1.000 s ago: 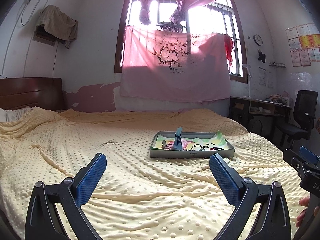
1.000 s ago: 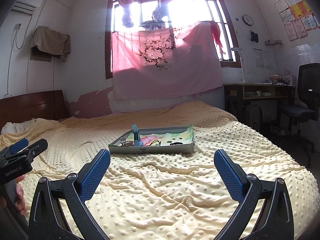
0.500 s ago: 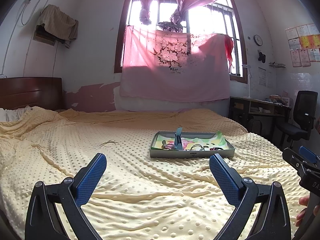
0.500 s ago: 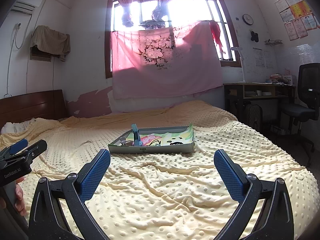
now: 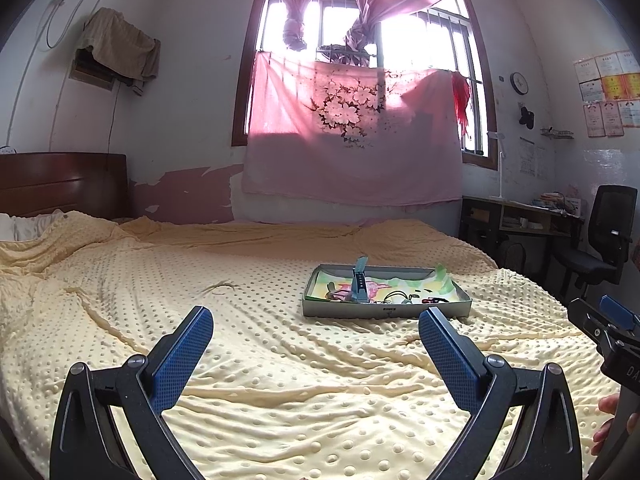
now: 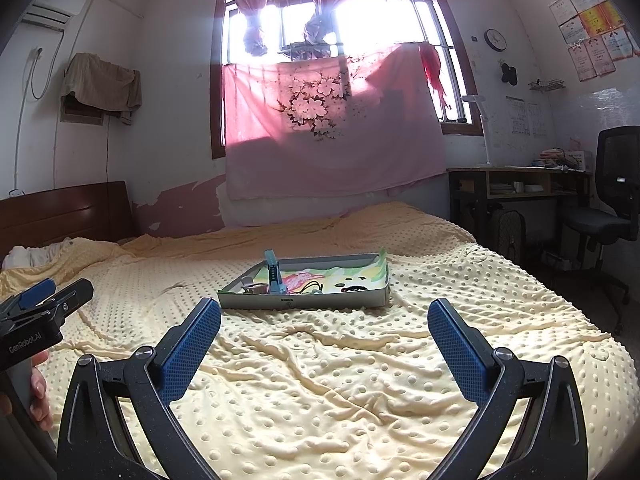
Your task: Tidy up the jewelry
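Observation:
A shallow grey tray lies on the yellow dotted bedspread, well ahead of both grippers. Inside it a blue watch strap stands up among small dark jewelry pieces on a colourful liner. My left gripper is open, low over the near bedspread, nothing between its fingers. My right gripper is open too, hovering short of the tray. A thin dark strand lies on the blanket left of the tray.
The bedspread is wrinkled between grippers and tray. A wooden headboard stands at the left. A desk and black office chair sit right of the bed. Pink cloth hangs over the window behind.

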